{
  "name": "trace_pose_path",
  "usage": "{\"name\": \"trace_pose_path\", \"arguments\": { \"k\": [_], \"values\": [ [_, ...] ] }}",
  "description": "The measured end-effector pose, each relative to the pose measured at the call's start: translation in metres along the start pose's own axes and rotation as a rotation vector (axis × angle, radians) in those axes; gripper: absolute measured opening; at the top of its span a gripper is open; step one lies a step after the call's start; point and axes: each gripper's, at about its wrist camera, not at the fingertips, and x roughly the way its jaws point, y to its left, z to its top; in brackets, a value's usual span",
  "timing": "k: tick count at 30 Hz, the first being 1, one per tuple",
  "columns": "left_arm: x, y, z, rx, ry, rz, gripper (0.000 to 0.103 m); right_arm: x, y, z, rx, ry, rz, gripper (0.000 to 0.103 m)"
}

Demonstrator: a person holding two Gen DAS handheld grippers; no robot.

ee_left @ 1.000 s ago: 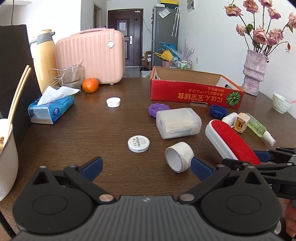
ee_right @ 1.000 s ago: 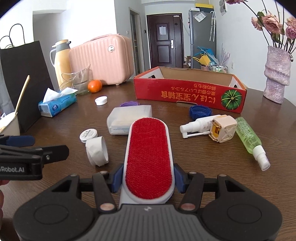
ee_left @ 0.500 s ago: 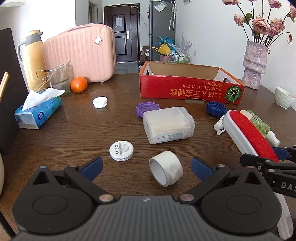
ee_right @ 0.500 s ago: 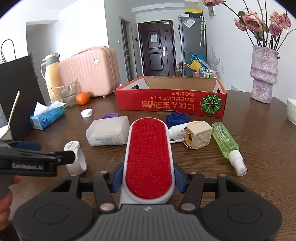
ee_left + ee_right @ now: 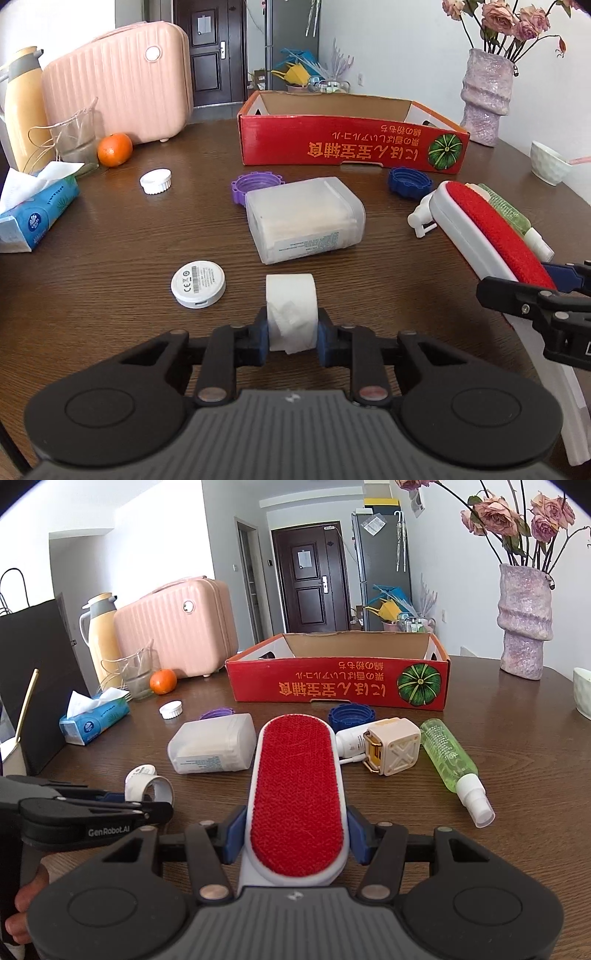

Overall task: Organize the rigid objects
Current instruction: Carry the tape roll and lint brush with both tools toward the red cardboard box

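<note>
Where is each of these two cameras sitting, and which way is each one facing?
Left wrist: sits behind the left gripper, shut on a white tape roll, facing the red cardboard box.
Right wrist: sits behind the right gripper, clamping a red-faced white lint brush; fingers of a hand show.
Shared: box, roll, brush, each other's gripper.

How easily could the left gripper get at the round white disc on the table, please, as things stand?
Probably not straight away: the left gripper has just closed on the white tape roll, so its jaws are occupied. The round white disc lies close by on bare table, with nothing over it.
</note>
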Motion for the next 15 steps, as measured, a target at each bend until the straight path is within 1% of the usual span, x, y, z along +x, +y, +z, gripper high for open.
{"name": "trace_pose_path", "arguments": {
  "k": [2,15],
  "values": [
    [-0.003,0.001,0.0,-0.003,-0.016,-0.007,0.025,0.0,0.0,0.0,0.001,-0.001,-0.001,0.055],
    [-0.021,0.0,0.0,-0.018,-0.063,0.016,0.025,-0.002,0.001,0.0,-0.004,-0.011,-0.011,0.055]
  ]
}}
